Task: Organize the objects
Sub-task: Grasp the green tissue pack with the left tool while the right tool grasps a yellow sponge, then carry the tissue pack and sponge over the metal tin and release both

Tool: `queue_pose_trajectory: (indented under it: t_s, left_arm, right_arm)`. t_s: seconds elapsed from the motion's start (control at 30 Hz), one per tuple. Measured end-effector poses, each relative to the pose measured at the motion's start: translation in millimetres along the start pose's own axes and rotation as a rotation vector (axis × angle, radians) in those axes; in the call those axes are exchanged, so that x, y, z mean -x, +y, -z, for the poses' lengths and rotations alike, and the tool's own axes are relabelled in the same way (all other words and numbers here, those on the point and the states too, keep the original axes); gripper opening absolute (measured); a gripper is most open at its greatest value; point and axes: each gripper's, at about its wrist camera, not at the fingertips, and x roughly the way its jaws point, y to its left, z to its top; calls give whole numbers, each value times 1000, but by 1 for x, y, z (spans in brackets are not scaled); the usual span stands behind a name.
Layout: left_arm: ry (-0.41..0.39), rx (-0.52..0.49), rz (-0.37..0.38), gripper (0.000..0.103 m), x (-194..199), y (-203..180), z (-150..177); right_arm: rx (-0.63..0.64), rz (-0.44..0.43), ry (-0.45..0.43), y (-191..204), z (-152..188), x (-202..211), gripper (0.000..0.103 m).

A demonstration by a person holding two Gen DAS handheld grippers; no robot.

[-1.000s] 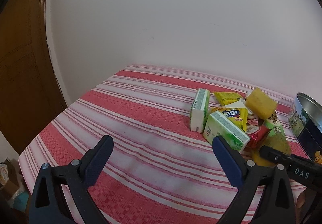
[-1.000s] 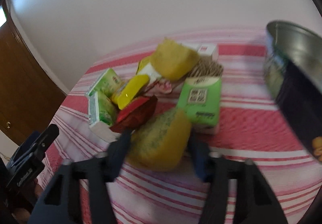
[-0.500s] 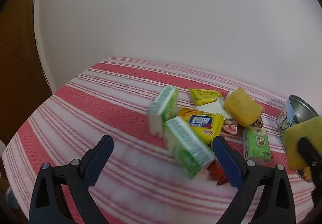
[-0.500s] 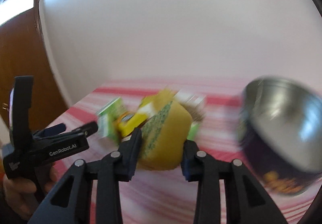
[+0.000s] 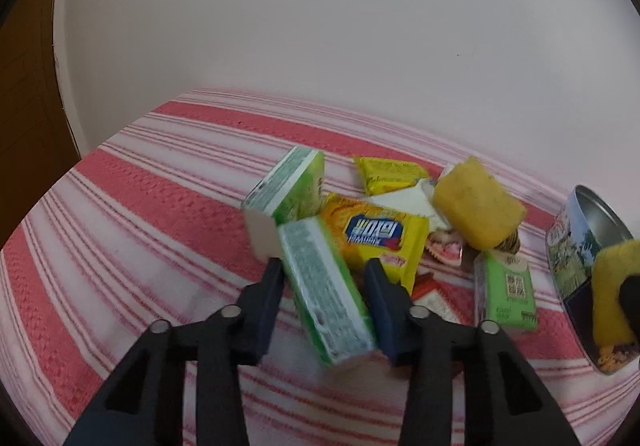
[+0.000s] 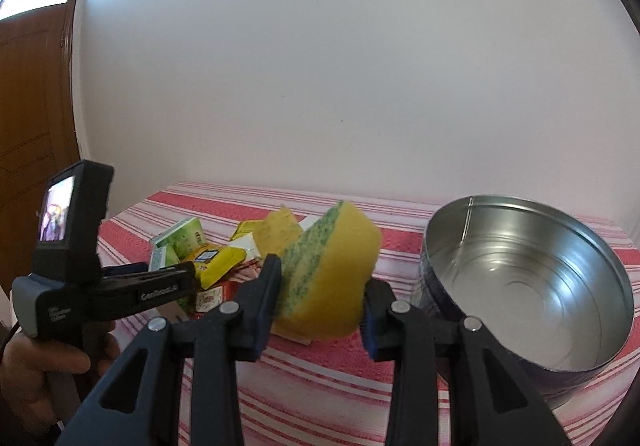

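Observation:
My left gripper [image 5: 324, 278] is shut on a green-and-white tissue pack [image 5: 324, 298] at the near edge of a pile on the striped table. My right gripper [image 6: 320, 278] is shut on a yellow sponge with a green scrub side [image 6: 332, 270] and holds it above the table, left of the open round metal tin [image 6: 528, 282]. That sponge [image 5: 612, 290] and the tin [image 5: 588, 242] also show at the right edge of the left wrist view. The left gripper's body [image 6: 108, 286] shows in the right wrist view.
The pile holds a second tissue pack [image 5: 288, 189], a yellow snack bag [image 5: 376, 238], a small yellow packet [image 5: 388, 173], another yellow sponge [image 5: 476, 213], a small green pack [image 5: 508, 290] and red wrappers. A white wall stands behind the red-striped cloth [image 5: 140, 205]; a wooden door is at left.
My left gripper moved in and closed on the tissue pack. My right gripper lifted the sponge off the table and carried it toward the tin.

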Motion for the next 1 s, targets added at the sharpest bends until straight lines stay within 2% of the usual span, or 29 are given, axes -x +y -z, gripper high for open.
queue_pose_trajectory:
  t_s: [0.13, 0.2, 0.37, 0.47, 0.67, 1.0]
  left_arm:
    - [-5, 42, 48, 29, 6, 13, 4]
    - [1, 61, 62, 28, 9, 18, 4]
    - [-9, 54, 39, 27, 20, 22, 11]
    - [-36, 61, 50, 27, 32, 24, 9]
    - [-151, -25, 67, 27, 64, -2, -3]
    - [-191, -148, 195, 27, 68, -84, -14]
  right_arm:
    - [-19, 3, -6, -4, 0, -1, 36]
    - [-23, 6, -10, -5, -1, 0, 36]
    - [-14, 19, -40, -3, -1, 7, 36]
    - [-10, 31, -64, -3, -2, 11, 36]
    - [-32, 88, -147, -18, -8, 29, 36]
    - [-84, 240, -187, -90, -11, 43, 36]
